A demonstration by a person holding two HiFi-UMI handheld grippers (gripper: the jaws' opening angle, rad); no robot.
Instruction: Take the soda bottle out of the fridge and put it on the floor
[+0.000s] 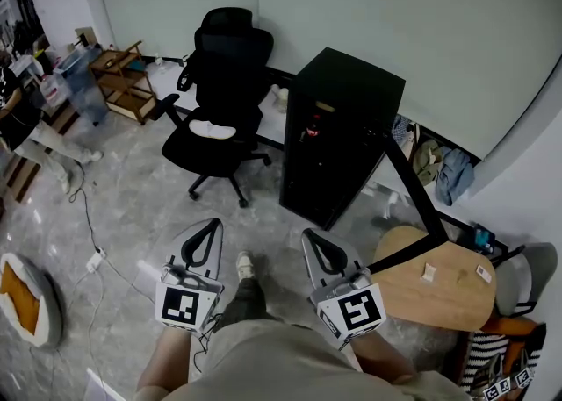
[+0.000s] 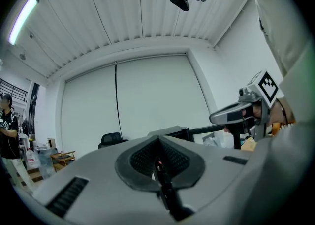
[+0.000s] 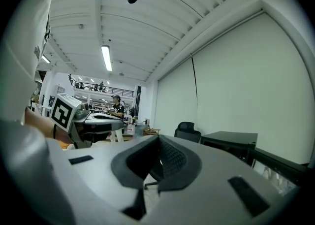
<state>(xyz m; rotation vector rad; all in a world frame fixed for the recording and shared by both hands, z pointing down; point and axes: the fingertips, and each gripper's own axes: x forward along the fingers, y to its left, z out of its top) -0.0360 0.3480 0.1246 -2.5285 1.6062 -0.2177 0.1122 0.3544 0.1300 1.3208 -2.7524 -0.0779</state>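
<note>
Both grippers are held level in front of the person, side by side and apart, pointing toward a black fridge [image 1: 338, 132] that stands on the grey floor [image 1: 132, 206] against the pale wall.

The left gripper [image 1: 211, 226] has its jaws brought fully together. In the left gripper view its dark ribbed fingers [image 2: 142, 159] meet along the centre line up to the tip [image 2: 158, 138], and nothing sits between them. The right gripper [image 1: 310, 235] is in the same state: in the right gripper view its fingers [image 3: 173, 157] close to a point [image 3: 158, 138], with no object held or touched. Each gripper's marker cube faces up at the head camera, the left one [image 1: 187, 305] and the right one [image 1: 356, 311].

The soda bottle itself cannot be made out. The fridge's dark front shows only a small red patch [image 1: 309, 133] about midway up, too small to identify. The fridge is well ahead of both gripper tips, with open floor between them.

A black office chair [image 1: 224, 83] stands just left of the fridge. A round wooden table [image 1: 439, 290] sits to the right of the right gripper, near the person's side.
</note>
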